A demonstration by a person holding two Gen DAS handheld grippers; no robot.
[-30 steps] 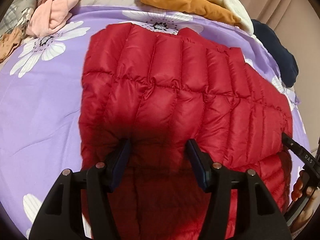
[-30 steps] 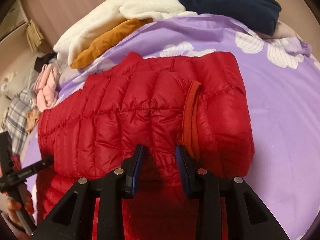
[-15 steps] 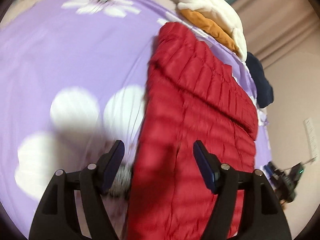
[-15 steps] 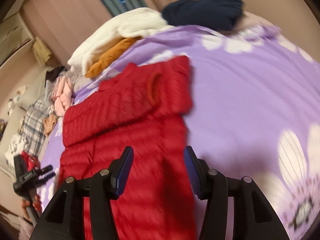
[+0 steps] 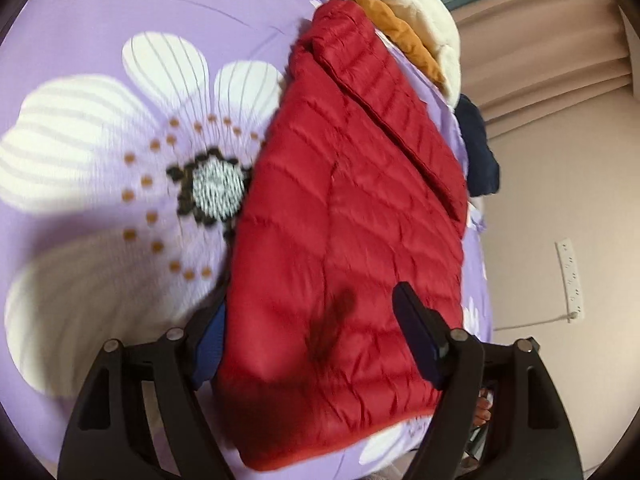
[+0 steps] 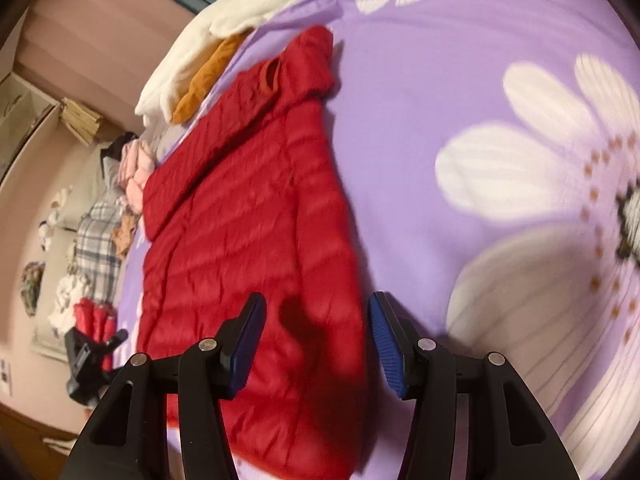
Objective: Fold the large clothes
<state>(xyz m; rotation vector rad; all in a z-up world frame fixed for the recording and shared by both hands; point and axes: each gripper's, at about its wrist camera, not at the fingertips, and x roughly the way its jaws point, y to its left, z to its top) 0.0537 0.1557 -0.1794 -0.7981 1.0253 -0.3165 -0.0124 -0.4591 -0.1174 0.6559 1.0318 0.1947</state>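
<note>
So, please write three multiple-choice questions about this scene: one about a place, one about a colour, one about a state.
1. What lies behind the red jacket?
A. a white and orange pile
B. a lamp
C. a suitcase

2. What colour is the bedsheet?
A. green
B. purple with white flowers
C. plain grey

3. How is the right tool?
A. shut on the jacket
B. open
C. out of view

Key: 1 A, the white and orange pile sits at the jacket's far end; 2 B, flowers show clearly; 3 B, its jaws stand apart above the jacket's edge.
</note>
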